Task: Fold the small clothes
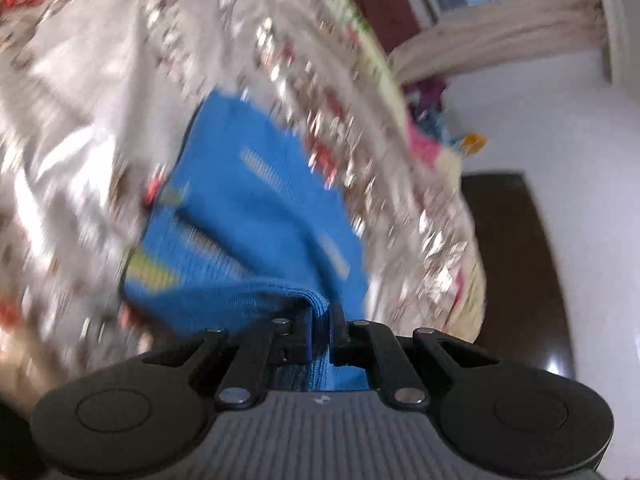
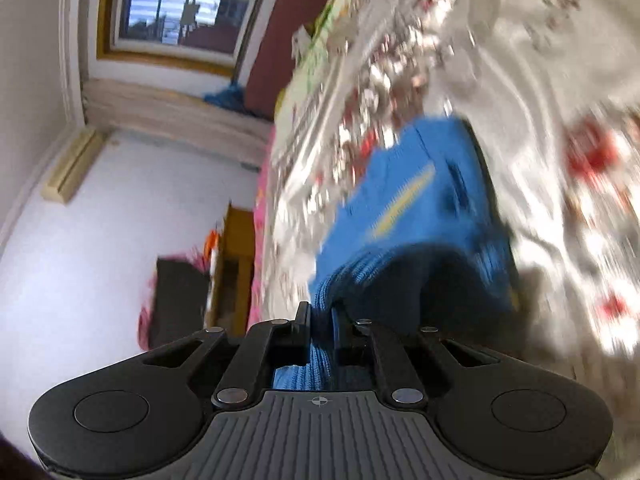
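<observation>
A small blue knitted garment [image 1: 256,216] with yellow stripes hangs over a bed with a white, red-flowered cover [image 1: 80,80]. My left gripper [image 1: 320,316] is shut on a ribbed edge of the garment. In the right wrist view the same blue garment [image 2: 420,208] shows, and my right gripper [image 2: 322,312] is shut on another ribbed edge of it. Both views are blurred by motion. The rest of the garment lies or hangs just above the bed cover [image 2: 540,80].
A dark wooden door [image 1: 516,260] and white wall stand beyond the bed edge. A window [image 2: 176,4] with curtains, a dark red headboard [image 2: 280,36] and a small wooden cabinet [image 2: 236,264] stand past the bed. A pile of colourful clothes [image 1: 428,136] lies at the bed's far side.
</observation>
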A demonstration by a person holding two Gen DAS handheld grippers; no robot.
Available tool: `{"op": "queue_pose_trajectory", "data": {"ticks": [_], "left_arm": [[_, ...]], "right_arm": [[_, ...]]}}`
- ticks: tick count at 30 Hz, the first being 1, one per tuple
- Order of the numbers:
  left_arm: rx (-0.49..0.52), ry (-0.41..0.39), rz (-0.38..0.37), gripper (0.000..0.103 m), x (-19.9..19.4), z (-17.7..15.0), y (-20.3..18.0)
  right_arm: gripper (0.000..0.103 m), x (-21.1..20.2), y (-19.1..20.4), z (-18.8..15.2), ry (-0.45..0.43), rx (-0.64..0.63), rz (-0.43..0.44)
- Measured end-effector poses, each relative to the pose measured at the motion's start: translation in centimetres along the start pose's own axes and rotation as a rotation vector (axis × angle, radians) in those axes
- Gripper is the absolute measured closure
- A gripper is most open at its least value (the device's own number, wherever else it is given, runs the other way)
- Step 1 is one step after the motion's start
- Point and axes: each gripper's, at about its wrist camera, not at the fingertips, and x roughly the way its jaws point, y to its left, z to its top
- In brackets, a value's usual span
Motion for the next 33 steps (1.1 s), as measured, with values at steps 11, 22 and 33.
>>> {"op": "queue_pose_trajectory", "data": {"ticks": [11, 22, 33], "left_arm": [[-0.25, -0.096, -0.021, 0.088, 6.4, 7.0, 5.9], [-0.323, -0.251, -0.07, 0.063, 4.3, 7.7, 7.3], [0.227, -0.05, 0.264, 0.063, 5.9, 2.2, 1.5]], "right_arm": [[0.075, 8.3, -3.6, 7.1, -0.067, 0.147, -0.13], [0.067, 7.5, -3.2, 5.7, -0.075, 0.024, -0.213], [0.067, 6.2, -2.4, 3.3, -0.051, -0.097, -0.31]]}}
